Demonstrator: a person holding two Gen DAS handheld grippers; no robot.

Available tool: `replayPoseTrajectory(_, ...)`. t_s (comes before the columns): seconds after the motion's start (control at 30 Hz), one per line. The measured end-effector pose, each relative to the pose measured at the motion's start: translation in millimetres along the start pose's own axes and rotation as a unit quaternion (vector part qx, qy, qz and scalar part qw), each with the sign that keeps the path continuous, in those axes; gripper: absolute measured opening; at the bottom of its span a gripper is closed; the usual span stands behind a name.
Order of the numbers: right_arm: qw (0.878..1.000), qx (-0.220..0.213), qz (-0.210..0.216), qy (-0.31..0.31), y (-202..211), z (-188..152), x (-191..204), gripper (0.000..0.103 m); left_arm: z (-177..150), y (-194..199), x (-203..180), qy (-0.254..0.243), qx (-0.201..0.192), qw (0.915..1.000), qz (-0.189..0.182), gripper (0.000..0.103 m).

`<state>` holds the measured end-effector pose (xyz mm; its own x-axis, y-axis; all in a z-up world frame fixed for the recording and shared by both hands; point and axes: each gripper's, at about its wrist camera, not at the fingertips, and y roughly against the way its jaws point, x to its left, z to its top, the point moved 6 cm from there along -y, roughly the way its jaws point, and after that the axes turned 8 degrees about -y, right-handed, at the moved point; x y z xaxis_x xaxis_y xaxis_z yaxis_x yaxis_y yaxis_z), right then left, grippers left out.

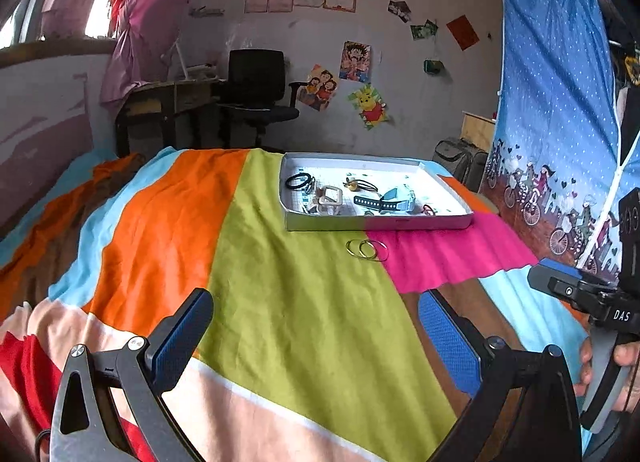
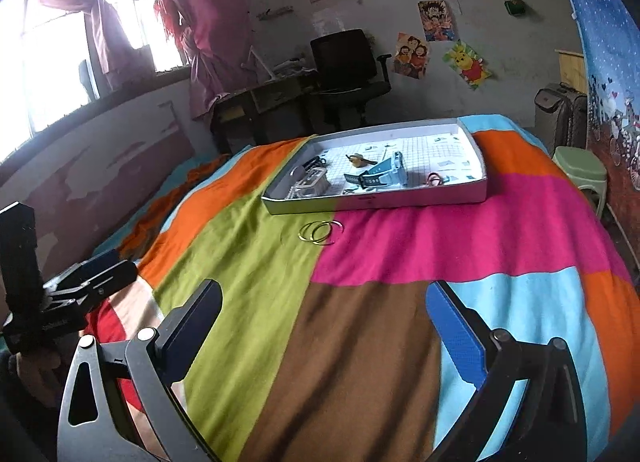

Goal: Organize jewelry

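Left wrist view is showing the left gripper (image 1: pixel 316 342) hanging over the striped bedspread (image 1: pixel 280 322) at the bottom of the frame, its blue-padded fingers (image 1: pixel 448 338) spread wide with nothing between them. Just above centre, two thin gold bangles (image 1: pixel 367 250) are lying overlapped on the cloth, just below the white tray (image 1: pixel 376 224). Inside the tray a blue watch (image 1: pixel 386 200), black hair ties (image 1: pixel 298 181) and a pale square piece (image 1: pixel 330 200) are resting. At right, the right gripper (image 2: pixel 324 322) is likewise gaping empty over the brown patch in its own view.
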<state>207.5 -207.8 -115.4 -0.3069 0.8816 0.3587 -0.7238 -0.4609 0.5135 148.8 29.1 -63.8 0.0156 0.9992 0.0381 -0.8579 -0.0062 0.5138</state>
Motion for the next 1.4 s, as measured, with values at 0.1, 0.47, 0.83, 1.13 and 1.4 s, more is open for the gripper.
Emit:
replayPoseTrajectory(0.1,1.0,-0.007,-0.005,0.0,1,3,-2,0.1,6,2,10,0.009,-0.003,1.0,0.0,0.103)
replayPoseTrajectory(0.47,1.0,-0.01,-0.005,-0.004,-4,8,-10,0.1,12,-5,41,0.058,-0.004,0.9983,0.005,0.103)
replayPoseTrajectory(0.83,1.0,-0.028,-0.007,-0.009,-19,22,-16,0.1,14,-48,18,0.02,0.03,0.9988,-0.032,0.103)
replayPoseTrajectory(1.13,0.998,-0.048,-0.01,-0.05,-32,34,-36,0.1,21,-97,-8,0.016,0.051,0.9934,-0.101,0.103)
replayPoseTrajectory(1.4,0.996,-0.057,-0.022,-0.072,-51,48,-57,0.1,23,-147,-30,0.001,0.083,0.9886,-0.126,0.103)
